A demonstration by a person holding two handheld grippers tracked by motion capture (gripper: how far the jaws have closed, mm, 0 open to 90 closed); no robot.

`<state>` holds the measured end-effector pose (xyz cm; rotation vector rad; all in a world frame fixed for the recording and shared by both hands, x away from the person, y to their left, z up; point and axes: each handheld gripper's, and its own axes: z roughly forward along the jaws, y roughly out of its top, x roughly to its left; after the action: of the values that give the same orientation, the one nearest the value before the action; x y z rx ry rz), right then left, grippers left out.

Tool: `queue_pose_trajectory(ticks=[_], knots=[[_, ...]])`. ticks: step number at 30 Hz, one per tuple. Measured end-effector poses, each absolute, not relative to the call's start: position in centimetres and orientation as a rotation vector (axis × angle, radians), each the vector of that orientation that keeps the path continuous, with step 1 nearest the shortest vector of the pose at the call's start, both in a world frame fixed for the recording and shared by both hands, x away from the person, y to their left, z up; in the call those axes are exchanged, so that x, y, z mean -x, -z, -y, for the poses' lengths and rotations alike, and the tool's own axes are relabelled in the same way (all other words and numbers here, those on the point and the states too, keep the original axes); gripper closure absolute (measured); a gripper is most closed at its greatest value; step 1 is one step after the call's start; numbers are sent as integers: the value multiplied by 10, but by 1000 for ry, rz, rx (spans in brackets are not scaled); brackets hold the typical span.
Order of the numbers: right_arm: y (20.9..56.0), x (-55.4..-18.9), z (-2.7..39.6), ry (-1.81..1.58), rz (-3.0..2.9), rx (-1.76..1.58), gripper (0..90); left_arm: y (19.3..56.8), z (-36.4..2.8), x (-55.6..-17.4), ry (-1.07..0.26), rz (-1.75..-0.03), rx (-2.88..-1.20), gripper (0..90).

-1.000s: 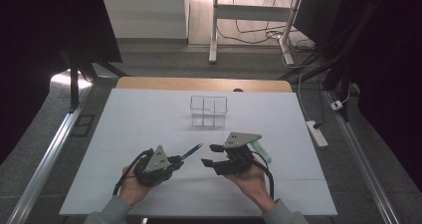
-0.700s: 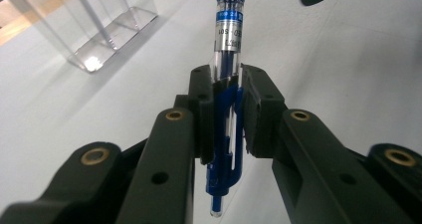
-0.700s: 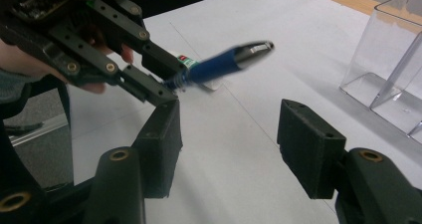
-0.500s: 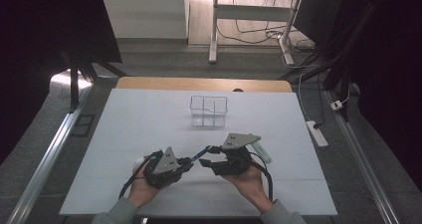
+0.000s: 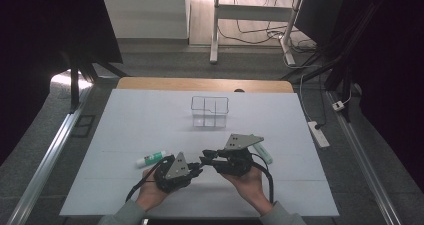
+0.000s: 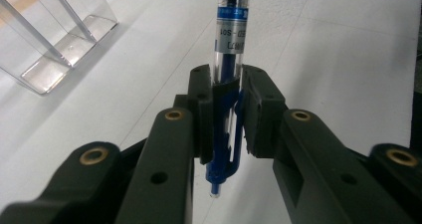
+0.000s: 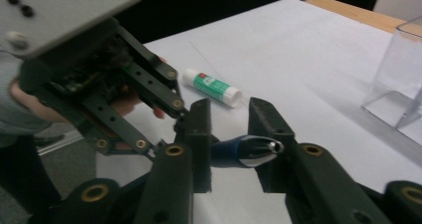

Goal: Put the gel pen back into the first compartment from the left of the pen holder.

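The left gripper [image 6: 224, 114] clamps the blue pen [image 6: 226, 99], whose length points straight ahead—its far end between the right gripper's [image 7: 229, 129] part-open jaws.

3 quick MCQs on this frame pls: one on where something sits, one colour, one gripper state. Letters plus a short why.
1. Where does the glue stick lie?
A. inside the clear organizer
B. on the white sheet beside the left gripper
C. on the floor

2. Colour of the pen barrel?
A. blue
B. red
C. yellow

3. What is the left gripper doing?
A. lying open
B. clamped on the pen
C. clamped on the glue stick

Answers:
1 B, it lies flat on the sheet beside that gripper.
2 A, blue shows through its clear casing.
3 B, both pads press its barrel.
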<state>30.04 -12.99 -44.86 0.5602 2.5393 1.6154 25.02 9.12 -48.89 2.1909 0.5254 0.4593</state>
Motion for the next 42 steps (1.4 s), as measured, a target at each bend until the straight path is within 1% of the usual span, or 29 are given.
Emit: queue_pose_trajectory(ticks=[5,8,12,16,21,28,42], knots=[[446,-296,127,-1636,-2541,-505,791,490,-94,-253,-456,-567,-2167,707],[444,-294,127,-1609,-2521,-491,793,490,-97,-254,-437,-590,-2145,678],[443,-297,132,-1667,-2508,-540,794,490,-98,-255,-455,-618,-2138,604],[442,-298,136,-1655,-2487,-555,794,490,-100,-255,-458,-644,-2135,539],[442,-300,139,-1636,-2477,-564,793,492,-100,-255,-447,-654,-2149,482],[443,-300,139,-1613,-2472,-567,793,493,-101,-255,-435,-656,-2167,448],[444,-299,137,-1599,-2475,-557,792,494,-100,-253,-438,-645,-2178,437]])
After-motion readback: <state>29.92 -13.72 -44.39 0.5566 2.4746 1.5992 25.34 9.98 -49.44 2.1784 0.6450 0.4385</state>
